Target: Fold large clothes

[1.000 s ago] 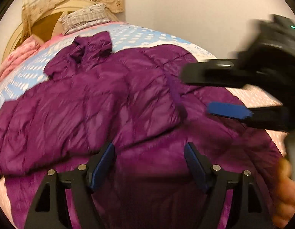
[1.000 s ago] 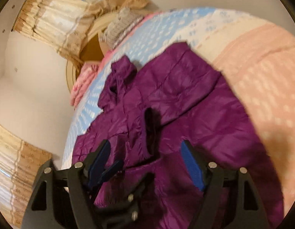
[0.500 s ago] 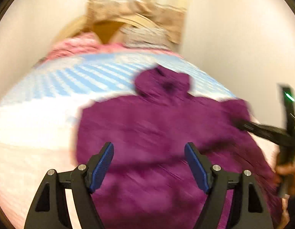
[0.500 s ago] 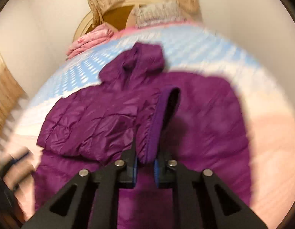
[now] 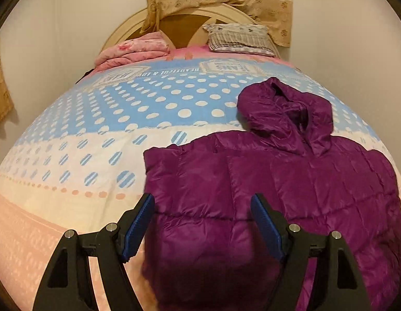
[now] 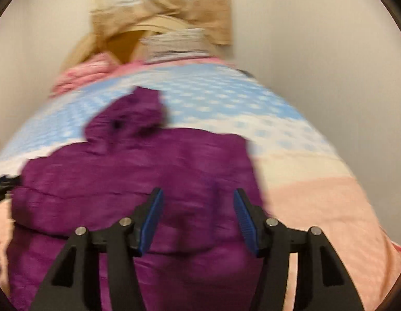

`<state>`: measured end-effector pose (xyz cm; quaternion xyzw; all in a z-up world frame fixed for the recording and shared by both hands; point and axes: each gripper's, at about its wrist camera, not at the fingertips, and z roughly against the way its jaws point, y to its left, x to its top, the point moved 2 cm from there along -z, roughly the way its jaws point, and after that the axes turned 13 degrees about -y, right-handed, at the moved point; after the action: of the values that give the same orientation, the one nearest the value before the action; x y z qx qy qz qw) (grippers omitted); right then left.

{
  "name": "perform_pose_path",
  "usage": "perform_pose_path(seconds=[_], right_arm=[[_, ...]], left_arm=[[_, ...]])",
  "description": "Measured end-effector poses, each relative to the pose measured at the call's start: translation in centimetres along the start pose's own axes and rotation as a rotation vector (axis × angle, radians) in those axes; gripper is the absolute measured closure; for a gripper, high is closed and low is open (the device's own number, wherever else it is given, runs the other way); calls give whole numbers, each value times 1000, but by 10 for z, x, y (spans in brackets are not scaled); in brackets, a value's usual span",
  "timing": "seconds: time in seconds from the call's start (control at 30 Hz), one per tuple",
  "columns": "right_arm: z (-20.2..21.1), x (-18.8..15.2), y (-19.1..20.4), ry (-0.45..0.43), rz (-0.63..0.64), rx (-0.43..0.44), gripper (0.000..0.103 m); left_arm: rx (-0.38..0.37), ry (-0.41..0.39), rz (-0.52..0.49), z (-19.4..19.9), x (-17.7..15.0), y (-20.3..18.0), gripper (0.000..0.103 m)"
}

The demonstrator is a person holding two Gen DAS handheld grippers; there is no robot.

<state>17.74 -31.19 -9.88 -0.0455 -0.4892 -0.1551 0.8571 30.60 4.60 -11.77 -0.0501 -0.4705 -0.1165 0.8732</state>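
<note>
Purple quilted jacket (image 5: pixel 278 194) spread flat on the dotted bed (image 5: pixel 122 119), hood (image 5: pixel 288 114) toward striped pillow (image 5: pixel 239 39) and pink blanket (image 5: pixel 133 51). Left tongs (image 5: pixel 201 226) wide apart, empty; right tongs (image 6: pixel 198 220) opening, gripping nothing.

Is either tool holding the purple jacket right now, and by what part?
Neither. The left tool is open above the jacket; the right tool is opening, empty.

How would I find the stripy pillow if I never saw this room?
Look to the far end of the polka-dot bed, against the round wooden headboard. The grey striped pillow sits right of the crumpled pink blanket; it alone is grey and striped.
</note>
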Motion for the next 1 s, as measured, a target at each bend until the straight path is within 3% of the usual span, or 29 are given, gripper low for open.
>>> perform_pose_path(seconds=[0.1,0.27,0.37,0.5,0.6,0.7,0.8,0.93,1.0], right_arm=[[-25,-7,25,57,32,79,47],[-61,-49,16,182,65,30,49],[-59,-51,13,178,28,53,49],[-65,-51,20,182,53,34,48],[-69,-47,25,207,59,23,46],[-65,-25,27,222,2,86,45],[-63,16,24,179,-50,144,33],[-88,82,24,138,-98,207,27],[-118,105,22,150,-151,222,27]], left_arm=[[52,-4,-47,-11,-10,-6,26],[59,30,-27,-25,-35,1,26],[53,58,-10,-34,-41,4,24],[64,109,-4,-45,-45,5,14],[4,158,28,-42,-40,12,15],[-41,98,34,-28,-10,16,15],[-89,43,14,-26,46,15,15],[-165,37,114,-66,120,15,15],[-165,36,127,-91,140,9,15]])
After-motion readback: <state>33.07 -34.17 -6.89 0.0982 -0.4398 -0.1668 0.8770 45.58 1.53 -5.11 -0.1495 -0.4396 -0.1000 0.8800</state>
